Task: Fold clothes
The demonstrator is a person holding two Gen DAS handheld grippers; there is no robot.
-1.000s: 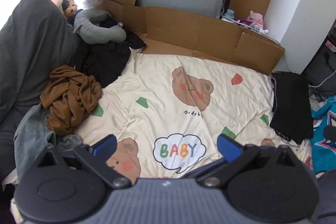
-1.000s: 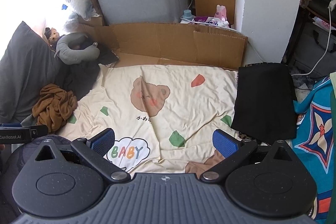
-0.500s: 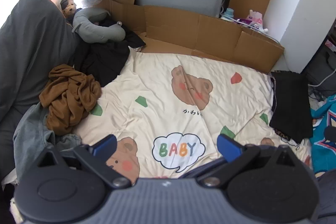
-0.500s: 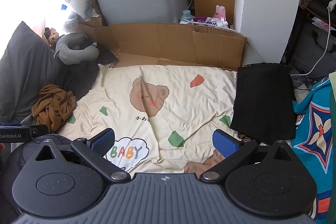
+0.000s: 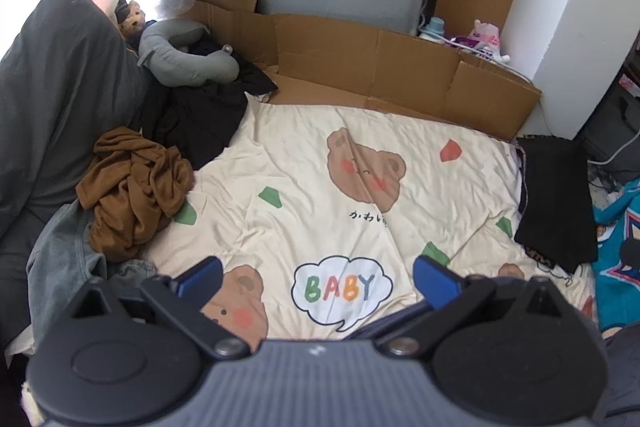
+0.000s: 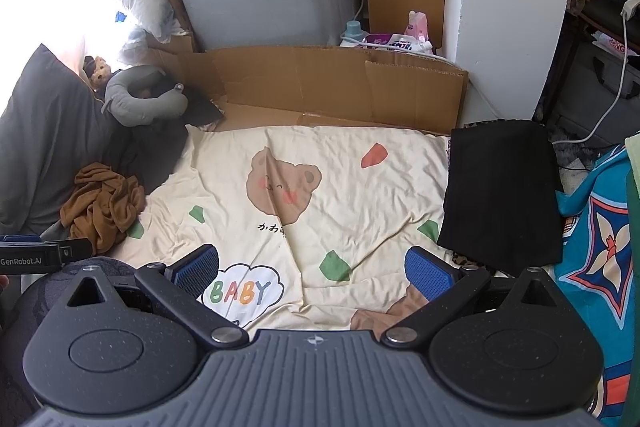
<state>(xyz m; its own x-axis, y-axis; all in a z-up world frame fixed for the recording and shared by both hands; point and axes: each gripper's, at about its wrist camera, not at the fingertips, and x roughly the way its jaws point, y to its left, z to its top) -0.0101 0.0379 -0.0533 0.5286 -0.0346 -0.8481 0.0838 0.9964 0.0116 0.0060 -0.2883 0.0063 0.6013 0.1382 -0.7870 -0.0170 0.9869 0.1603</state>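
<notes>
Nothing much has shifted in the last second: both views match the earlier frames apart from a slight drift of the cameras, and no garment has changed place.

Left gripper (image 5: pixel 318 277): jaws spread wide, nothing between the blue pads, hovering over the near edge of the cream bear-print sheet (image 5: pixel 304 163). Right gripper (image 6: pixel 312 269): jaws likewise spread wide and empty, also over the near edge of the sheet; I can see part of the left gripper's body at the left edge of the right wrist view.

Clothes to fold:
- Brown garment (image 5: pixel 134 187), crumpled in a heap at the left edge of the sheet, resting partly on a grey-green garment (image 5: pixel 60 255) that lies near-left.
- Black garment (image 5: pixel 196 111), loose and unfolded, far-left, just beyond the brown heap and touching it.
- Black folded piece (image 6: pixel 500 191), lying flat at the right edge of the sheet, well apart from both grippers.

Surroundings: grey neck pillow (image 5: pixel 182 57) on the far-left, lying over the black garment; dark grey pillow (image 5: pixel 52 83) along the left side; cardboard (image 5: pixel 380 67) propped along the far edge of the sheet; blue patterned cloth (image 6: pixel 600 239) on the right, beside the folded piece.

Neither gripper touches any garment.
</notes>
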